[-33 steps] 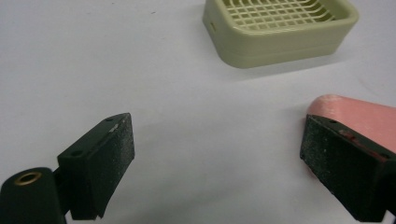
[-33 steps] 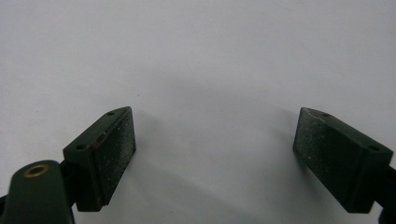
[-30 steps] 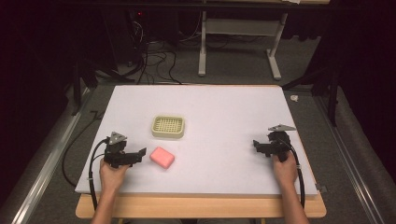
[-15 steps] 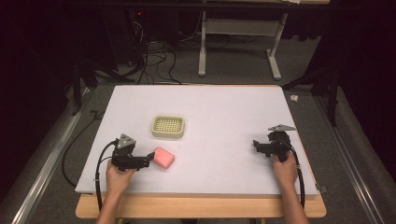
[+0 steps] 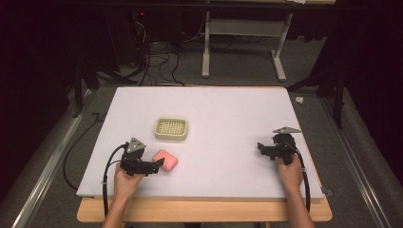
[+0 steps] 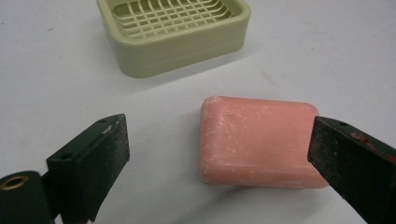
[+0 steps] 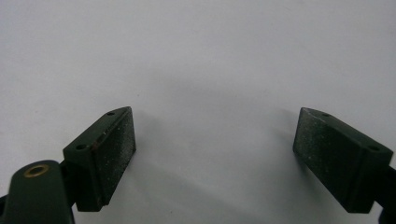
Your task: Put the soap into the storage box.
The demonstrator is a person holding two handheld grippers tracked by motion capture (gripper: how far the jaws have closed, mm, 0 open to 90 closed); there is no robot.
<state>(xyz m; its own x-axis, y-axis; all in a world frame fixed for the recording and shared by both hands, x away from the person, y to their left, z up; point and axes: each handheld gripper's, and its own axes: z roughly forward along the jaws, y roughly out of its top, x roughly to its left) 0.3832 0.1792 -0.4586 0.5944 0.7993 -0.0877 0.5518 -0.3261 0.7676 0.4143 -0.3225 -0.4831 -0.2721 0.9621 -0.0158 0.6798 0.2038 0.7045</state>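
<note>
While the left claw [image 6: 217, 154] is held spread, the pink soap bar [image 6: 258, 142] is seen flat on the surface [image 6: 56, 93] between its jaws, long axis running jaw to jaw, the green soap dish [image 6: 175, 32] beyond.

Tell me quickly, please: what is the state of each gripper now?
Left gripper: open, jaws around the pink soap, not yet closed on it.
Right gripper: open, holding nothing, over the white table.
</note>
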